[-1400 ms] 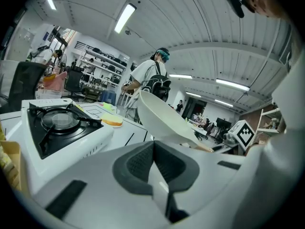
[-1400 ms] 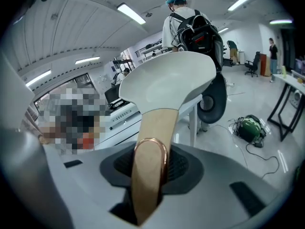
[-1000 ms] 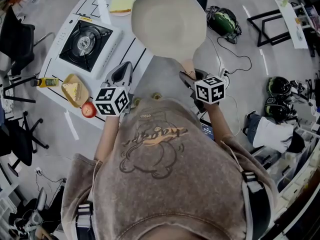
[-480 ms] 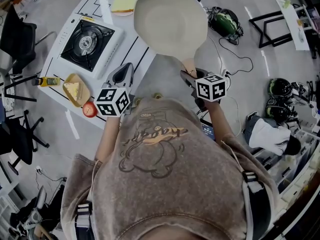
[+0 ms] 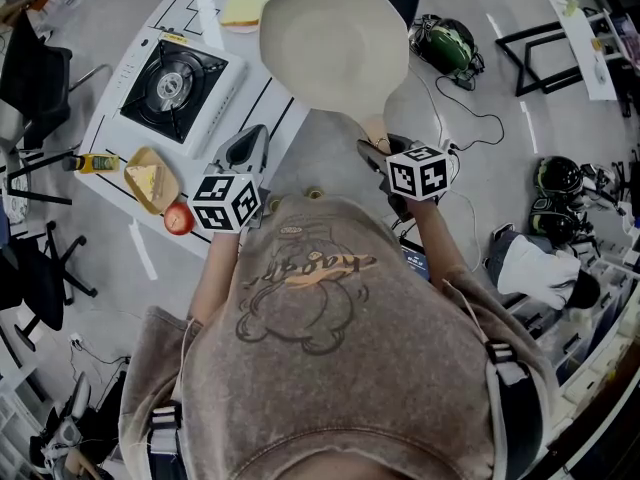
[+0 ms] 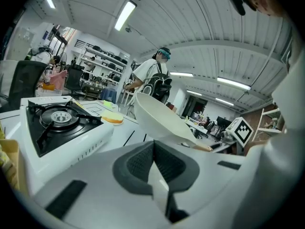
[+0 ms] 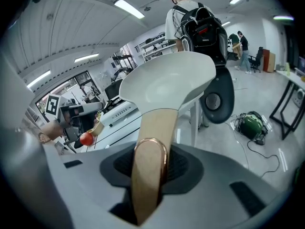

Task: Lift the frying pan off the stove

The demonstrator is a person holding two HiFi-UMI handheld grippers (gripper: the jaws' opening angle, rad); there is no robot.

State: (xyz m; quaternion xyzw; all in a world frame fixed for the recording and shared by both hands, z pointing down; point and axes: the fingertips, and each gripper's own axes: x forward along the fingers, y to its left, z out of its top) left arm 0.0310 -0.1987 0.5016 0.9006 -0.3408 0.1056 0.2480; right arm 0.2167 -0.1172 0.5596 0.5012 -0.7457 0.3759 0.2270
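Note:
The cream frying pan (image 5: 336, 43) hangs in the air past the table's right edge, off the stove. Its wooden handle (image 7: 151, 147) runs straight back between the jaws of my right gripper (image 7: 150, 168), which is shut on it; the pan's bowl (image 7: 167, 82) fills the upper middle of the right gripper view. The white portable stove (image 5: 178, 83) sits bare on the table with its black burner (image 6: 56, 117) uncovered. My left gripper (image 5: 243, 151) hovers over the table's near edge, jaws pressed together on nothing, and the pan (image 6: 159, 120) shows to its right.
On the white table (image 5: 270, 98) lie a bread slice on a plate (image 5: 243, 10), a wooden plate with cake (image 5: 148, 180), a red apple (image 5: 178, 219) and a small bottle (image 5: 90, 163). Chairs (image 5: 35, 73) stand at the left. Helmets and cables (image 5: 448, 43) lie on the floor at right.
The pan has wavered slightly, a little right and then back left, still held up beside the table. The left gripper has stayed where it was.

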